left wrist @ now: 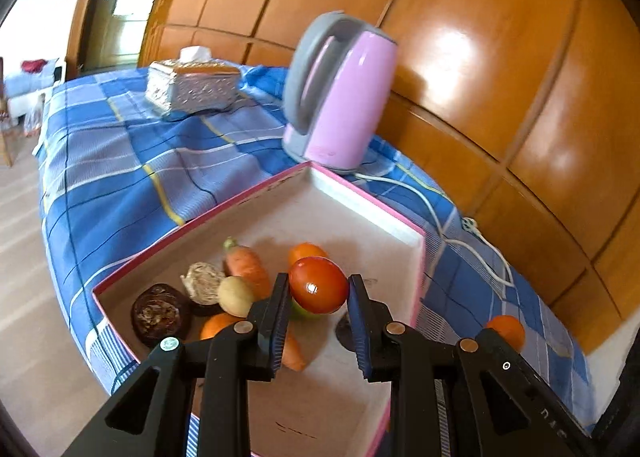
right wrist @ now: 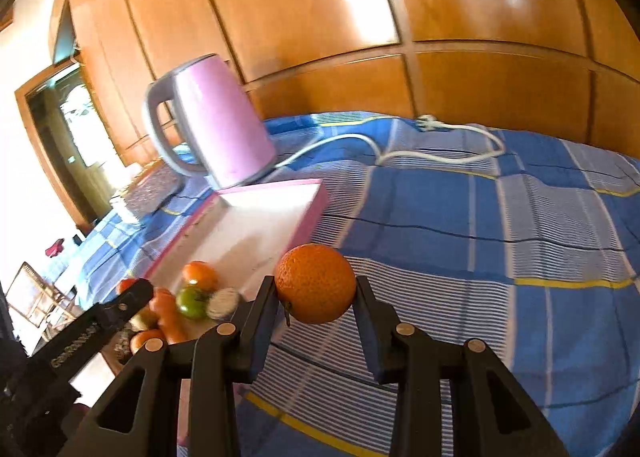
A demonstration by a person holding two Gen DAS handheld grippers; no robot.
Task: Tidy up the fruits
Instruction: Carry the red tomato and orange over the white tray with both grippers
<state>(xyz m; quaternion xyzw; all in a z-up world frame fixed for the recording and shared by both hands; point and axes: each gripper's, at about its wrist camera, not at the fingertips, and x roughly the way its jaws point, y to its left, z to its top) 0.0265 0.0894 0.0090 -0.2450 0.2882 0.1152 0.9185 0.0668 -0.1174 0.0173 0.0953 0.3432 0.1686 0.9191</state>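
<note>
The left gripper point(left wrist: 319, 289) clamps a glossy red tomato point(left wrist: 319, 285) between its 2 black fingers, holding it in the air above the shallow pink-rimmed cardboard box point(left wrist: 256, 197). The right gripper point(right wrist: 316, 284) grasps a round, dimpled orange point(right wrist: 315, 283) the same way, raised over the blue checked tablecloth point(right wrist: 520, 225) just beside the box's right wall.

Below the tomato, inside the box, lies a cluster of produce: a small green fruit point(right wrist: 192, 302) directly under the left gripper, 2 orange carrots point(left wrist: 248, 267), a pale yellowish egg-shaped fruit point(left wrist: 236, 296), a dark brown wrinkled round fruit point(left wrist: 160, 315), a beige netted lump point(left wrist: 203, 281) and 2 more orange citrus fruits point(left wrist: 306, 252), one near the left finger and one further in. All sit crowded in the near left part of the box; the far corner's white floor is bare.

In the left wrist view, the orange in the right gripper peeks out at the lower right, past the box's wall.

Beyond the far corner of the box stands a lilac electric kettle with a grey handle point(left wrist: 340, 93) on its base, its white power cord point(right wrist: 400, 153) trailing across the cloth. Further left rests a silver embossed tissue box point(left wrist: 192, 87). Glossy orange-brown wooden panelling point(left wrist: 480, 37) rises behind the table.
</note>
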